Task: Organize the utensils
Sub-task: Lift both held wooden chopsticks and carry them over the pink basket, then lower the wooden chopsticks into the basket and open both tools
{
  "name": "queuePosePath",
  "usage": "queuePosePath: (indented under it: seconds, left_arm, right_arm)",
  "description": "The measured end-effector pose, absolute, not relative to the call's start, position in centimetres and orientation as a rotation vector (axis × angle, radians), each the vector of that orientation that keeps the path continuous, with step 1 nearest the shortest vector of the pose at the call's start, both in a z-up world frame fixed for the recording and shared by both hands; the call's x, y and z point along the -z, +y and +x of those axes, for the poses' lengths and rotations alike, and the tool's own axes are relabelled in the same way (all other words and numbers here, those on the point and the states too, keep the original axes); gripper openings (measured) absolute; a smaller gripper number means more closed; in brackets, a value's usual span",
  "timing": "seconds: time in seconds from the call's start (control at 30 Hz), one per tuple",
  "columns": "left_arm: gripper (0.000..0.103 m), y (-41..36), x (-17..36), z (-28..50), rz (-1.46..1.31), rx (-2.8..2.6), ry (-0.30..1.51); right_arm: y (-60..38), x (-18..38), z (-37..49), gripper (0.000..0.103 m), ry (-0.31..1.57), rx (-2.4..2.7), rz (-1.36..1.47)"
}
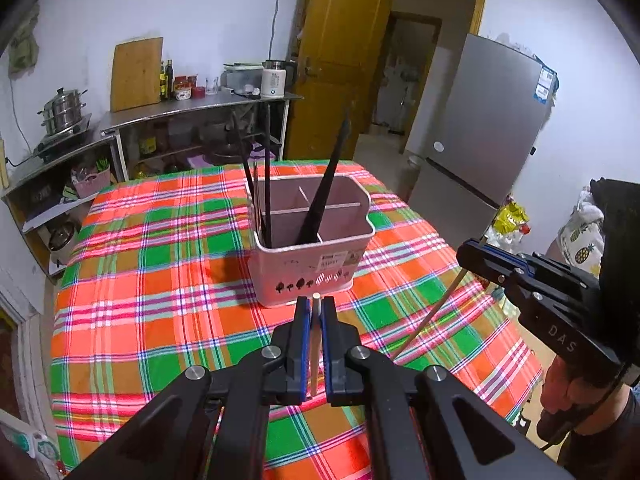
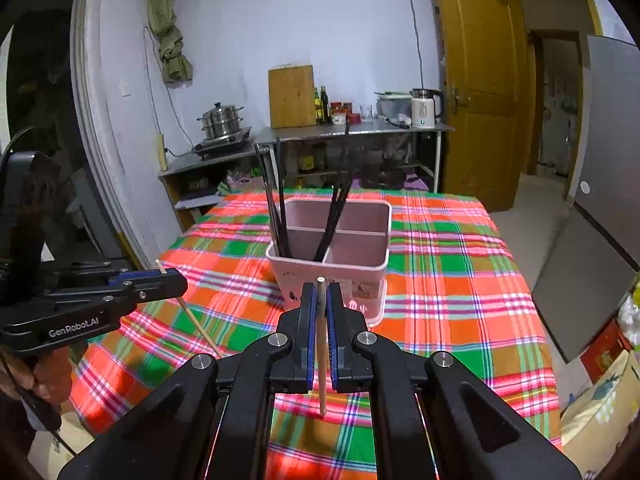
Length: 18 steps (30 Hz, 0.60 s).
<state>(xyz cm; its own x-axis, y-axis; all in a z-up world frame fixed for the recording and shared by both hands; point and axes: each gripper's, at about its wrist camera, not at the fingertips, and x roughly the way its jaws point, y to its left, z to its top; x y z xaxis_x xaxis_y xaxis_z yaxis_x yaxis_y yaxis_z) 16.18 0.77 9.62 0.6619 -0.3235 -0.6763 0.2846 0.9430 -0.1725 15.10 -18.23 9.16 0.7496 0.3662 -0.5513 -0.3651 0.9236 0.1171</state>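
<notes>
Plaid table (image 1: 160,280), pink caddy (image 1: 312,264) mid-cloth: carry step.
Left gripper (image 1: 316,308) and right gripper (image 2: 321,292) each pinch one wooden chopstick (image 1: 315,344); next, tip both into a compartment.

Utensil holder at the middle of the tabletop, tongs on the near side

The holder (image 1: 310,240) is set on the tabletop (image 1: 160,280); chopsticks (image 1: 267,184) are stood in its left compartments. Before it, the left tongs (image 1: 316,304) and right tongs (image 2: 321,290) are held side by side, a stick (image 1: 316,344) pinched in each. Behind the tabletop, a counter (image 1: 200,108) is placed against the wall, a fridge (image 1: 480,128) to the right.
</notes>
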Motion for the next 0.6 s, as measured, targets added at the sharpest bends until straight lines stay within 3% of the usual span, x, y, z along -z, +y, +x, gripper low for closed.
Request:
queuePosePath:
  seconds: [0.6]
  left_arm:
    - [0.005, 2.4, -17.4, 20.1, -0.120, 0.337, 0.600]
  right_arm:
    - [-16.4, -14.6, 18.7, 0.005, 0.451, -0.408, 0.051]
